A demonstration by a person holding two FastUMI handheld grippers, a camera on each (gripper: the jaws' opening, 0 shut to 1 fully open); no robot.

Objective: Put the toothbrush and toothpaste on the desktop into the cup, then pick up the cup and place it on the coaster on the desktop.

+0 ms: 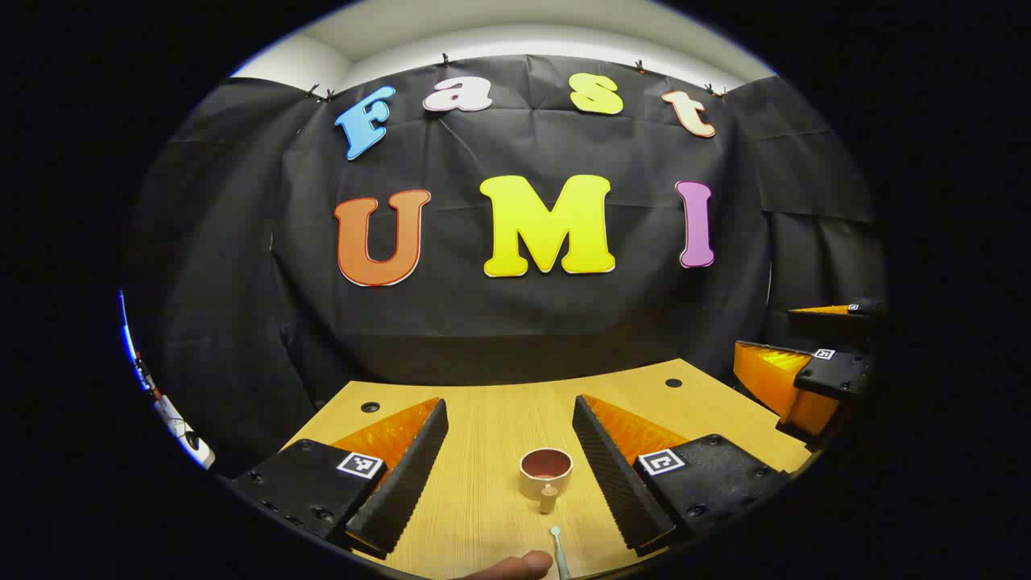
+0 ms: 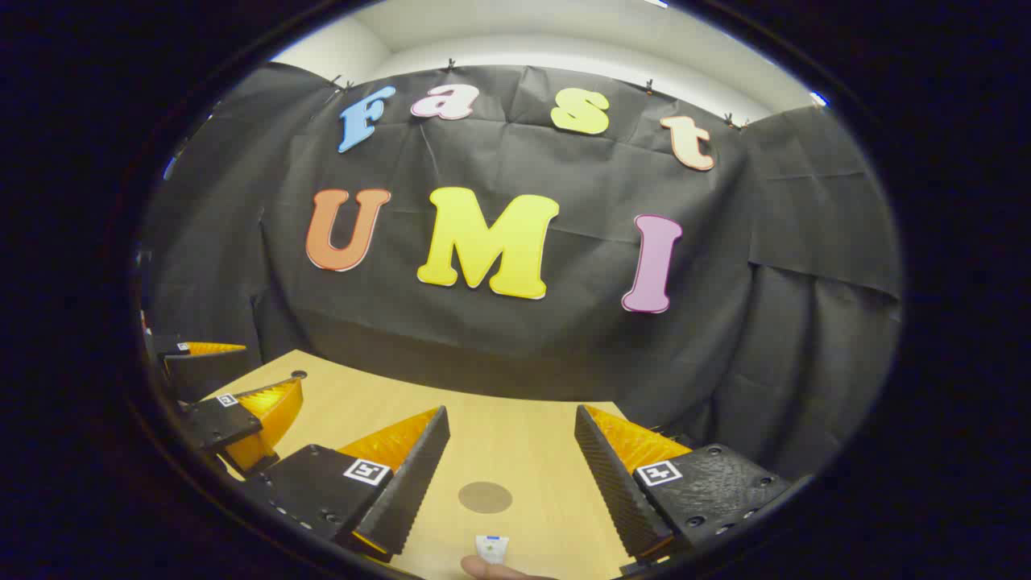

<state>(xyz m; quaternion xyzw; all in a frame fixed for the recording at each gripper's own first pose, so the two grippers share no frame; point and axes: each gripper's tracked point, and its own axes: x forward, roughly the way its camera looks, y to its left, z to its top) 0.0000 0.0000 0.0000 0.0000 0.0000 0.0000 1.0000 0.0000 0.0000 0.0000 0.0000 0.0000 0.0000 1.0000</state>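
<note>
In the left gripper view a cream cup with a dark inside stands upright on the wooden desktop, its handle facing me. Just nearer lies the white toothbrush, running off the bottom edge. My left gripper hangs open above the desk, the cup between its fingers but apart from both. In the right gripper view a round brown coaster lies flat on the desktop, and the white end of the toothpaste tube lies nearer. My right gripper is open over the coaster and holds nothing.
A fingertip shows at the bottom edge beside the toothbrush, and another fingertip just below the toothpaste. The right gripper appears at the far right of the left gripper view, the left gripper at the left of the right gripper view. Two holes mark the desk's far edge.
</note>
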